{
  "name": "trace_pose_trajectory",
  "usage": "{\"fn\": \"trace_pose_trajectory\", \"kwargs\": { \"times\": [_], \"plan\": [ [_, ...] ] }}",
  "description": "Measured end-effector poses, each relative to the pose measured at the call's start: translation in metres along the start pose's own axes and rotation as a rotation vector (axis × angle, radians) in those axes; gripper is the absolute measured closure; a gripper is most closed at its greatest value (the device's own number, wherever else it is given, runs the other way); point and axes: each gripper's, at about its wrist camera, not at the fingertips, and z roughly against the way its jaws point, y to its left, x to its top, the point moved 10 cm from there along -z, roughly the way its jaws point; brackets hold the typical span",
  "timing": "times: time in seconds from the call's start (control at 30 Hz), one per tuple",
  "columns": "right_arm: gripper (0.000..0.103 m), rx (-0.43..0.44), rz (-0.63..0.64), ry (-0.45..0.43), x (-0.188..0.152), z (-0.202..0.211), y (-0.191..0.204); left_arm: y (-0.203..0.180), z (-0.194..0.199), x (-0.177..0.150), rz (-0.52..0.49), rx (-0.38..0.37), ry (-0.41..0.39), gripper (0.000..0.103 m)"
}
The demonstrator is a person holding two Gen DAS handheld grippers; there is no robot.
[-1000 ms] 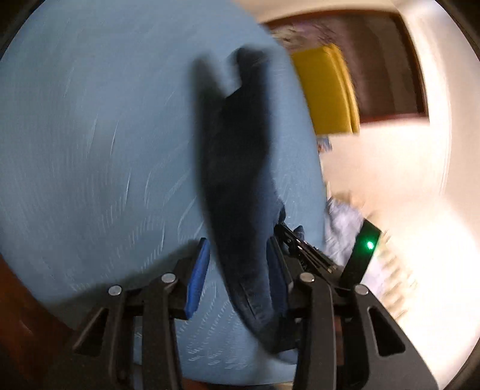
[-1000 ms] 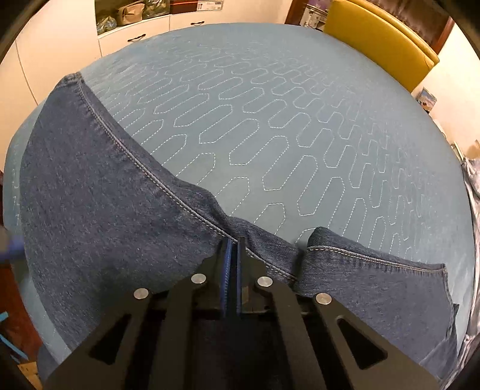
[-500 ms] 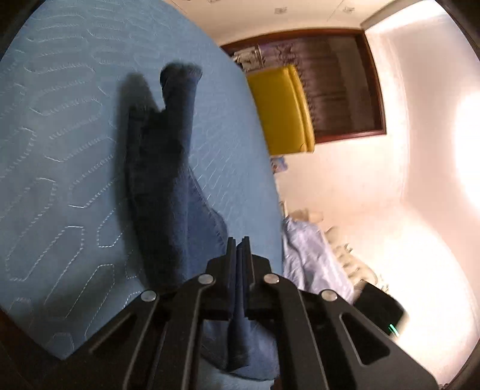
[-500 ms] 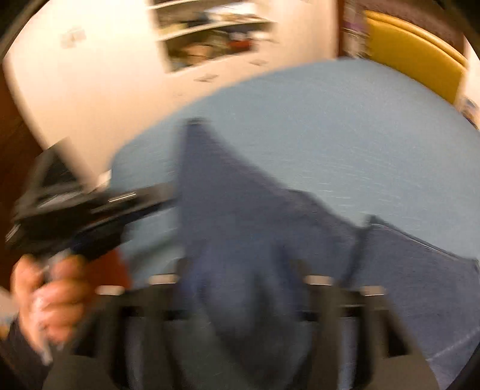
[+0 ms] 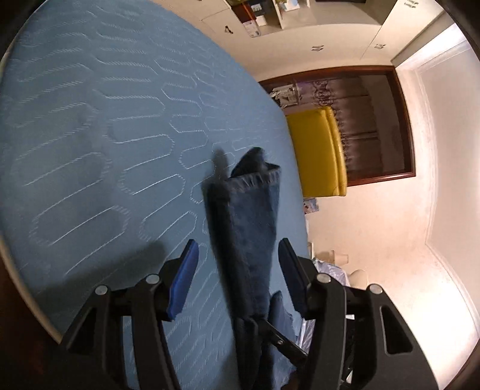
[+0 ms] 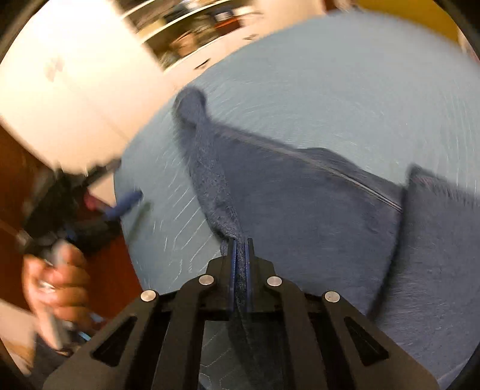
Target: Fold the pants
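Dark denim pants [image 6: 300, 210] spread over the blue quilted bed cover [image 6: 345, 90], bunched into a raised ridge running from near the camera up and away to the far left edge of the bed. Right wrist view pretty smeared with motion blur, but the wide flat spread of fabric shows only here, with a seam line crossing it and a second fold of denim off to the right.

Left wrist view way sharper, and showing just a narrow strip: one leg of the pants [image 5: 249, 228] standing up as a tall fold, long axis pointing straight away from the camera, stitched hem at the far end toward the yellow chair [image 5: 318, 150].

Right gripper [image 6: 240, 249] clamped tight on the ridge of denim, blue pads pressed together with cloth between them. Left gripper [image 5: 238, 264] spread wide, blue fingers [image 5: 183, 282] on either side of the fold, not clearly touching it. Same left gripper also visible in the right view, blurry, held by a left hand [image 6: 57, 279] at the bed's edge.

Beyond the bed: yellow chair, dark wooden frame [image 5: 402, 120] on a pale wall, shelves [image 5: 264, 15] up top.
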Motion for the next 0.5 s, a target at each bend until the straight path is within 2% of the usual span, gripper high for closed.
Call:
{"fn": "trace_pose_trajectory", "kwargs": {
  "times": [0.1,0.23,0.43,0.47,0.5],
  "plan": [
    [0.099,0.033,-0.047,0.024,-0.004,-0.004,-0.007,-0.002,-0.032,0.012,0.066,0.005,0.034,0.054],
    [0.099,0.051,-0.056,0.032,-0.011,-0.006,-0.009,-0.003,-0.056,0.022,0.038,0.051,0.033,0.054],
    [0.099,0.061,-0.051,0.032,0.006,0.000,-0.018,-0.014,-0.077,0.044,-0.019,0.118,0.038,0.060],
    [0.099,0.062,-0.049,0.033,0.006,0.000,-0.017,-0.016,-0.084,0.044,-0.035,0.132,0.060,0.064],
    [0.099,0.062,-0.050,0.034,0.006,-0.001,-0.017,-0.019,-0.089,0.043,-0.040,0.144,0.084,0.073]
  ]
}}
